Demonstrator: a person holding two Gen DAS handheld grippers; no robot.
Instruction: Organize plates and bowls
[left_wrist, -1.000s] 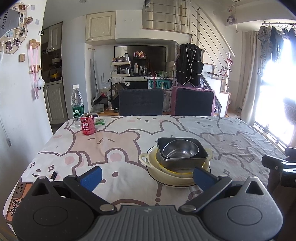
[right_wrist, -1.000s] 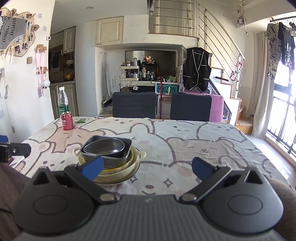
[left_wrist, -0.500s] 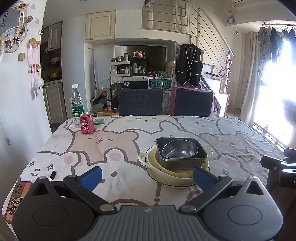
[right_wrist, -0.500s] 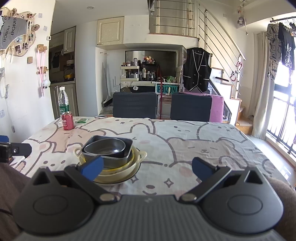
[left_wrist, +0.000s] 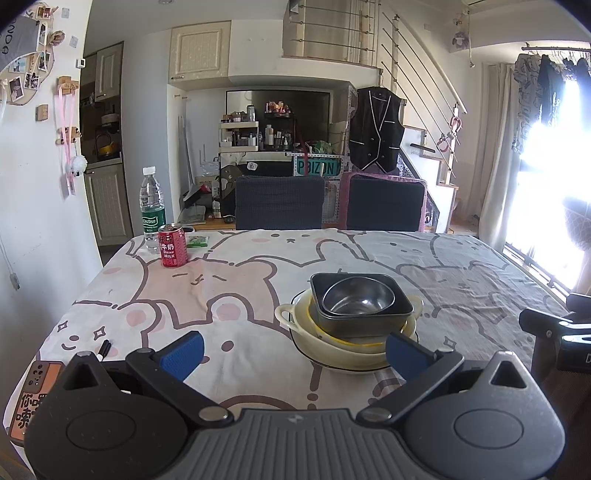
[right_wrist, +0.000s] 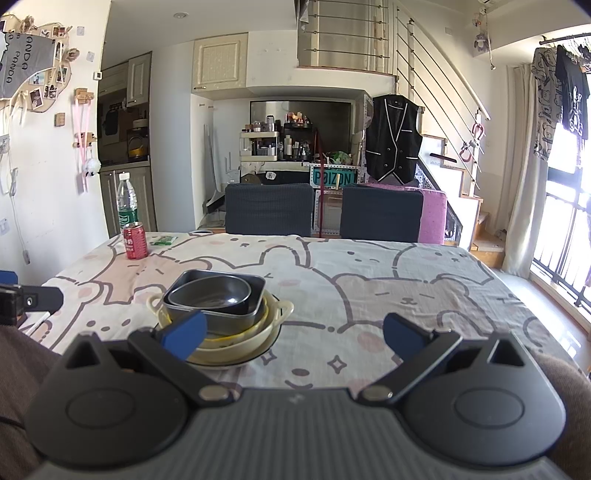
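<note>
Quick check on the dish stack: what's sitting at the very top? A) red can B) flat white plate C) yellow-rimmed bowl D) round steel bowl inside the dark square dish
D: the round steel bowl nests inside the dark square dish, which rests on the cream and yellow-rimmed bowls.

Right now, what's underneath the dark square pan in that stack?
Under the dark square pan sit a yellow-rimmed bowl, a cream two-handled dish and a black-rimmed plate. Anything between them is covered.
</note>
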